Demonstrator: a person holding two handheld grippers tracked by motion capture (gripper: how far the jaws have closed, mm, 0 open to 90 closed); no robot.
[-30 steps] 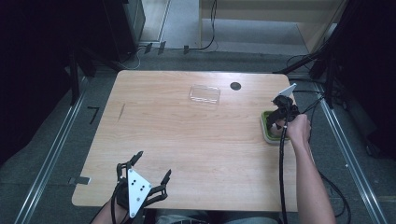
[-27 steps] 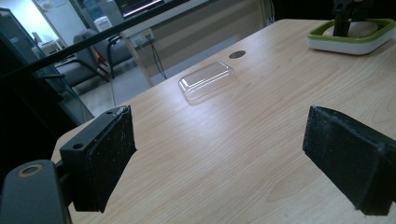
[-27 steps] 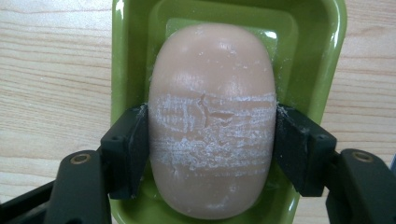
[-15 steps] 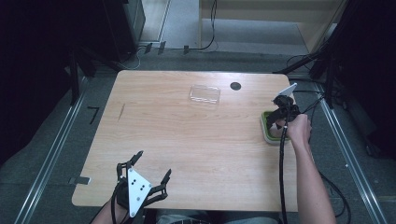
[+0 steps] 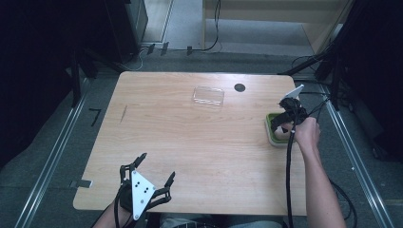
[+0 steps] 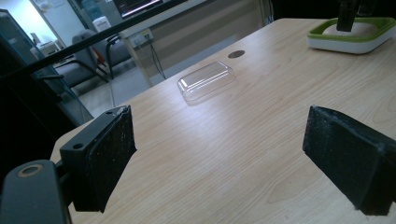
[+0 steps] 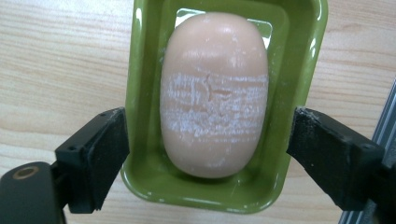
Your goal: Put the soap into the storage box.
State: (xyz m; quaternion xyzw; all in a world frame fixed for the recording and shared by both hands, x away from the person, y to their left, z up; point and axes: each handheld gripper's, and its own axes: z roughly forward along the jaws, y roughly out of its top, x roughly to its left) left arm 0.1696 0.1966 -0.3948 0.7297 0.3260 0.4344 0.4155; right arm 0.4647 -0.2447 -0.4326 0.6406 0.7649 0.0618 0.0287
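Soap bar [image 7: 214,93], pinkish, rounded, with a dry, whitened band across its middle, lies in the green soap dish [image 7: 144,70] at the right edge of the desk [image 5: 199,142]. Judged firm but slippery; best gripped across its narrow waist. The right gripper [image 7: 205,149] hangs directly above, fingers [image 7: 100,149] spread apart, straddling the dish outside both walls, grasping nothing. The left gripper [image 5: 145,183] rests released at the near left.

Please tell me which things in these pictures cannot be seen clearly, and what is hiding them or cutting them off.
- Soap, high view: mostly hidden behind the right gripper and the hand.
- Green dish, left gripper view: cut off by the top and right edges.
- Clear lid: transparent and far off, so its underside stays unclear.
- Dark round spot: too small to tell hole from cap.
- Left gripper, high view: its hand is cut off by the bottom edge.
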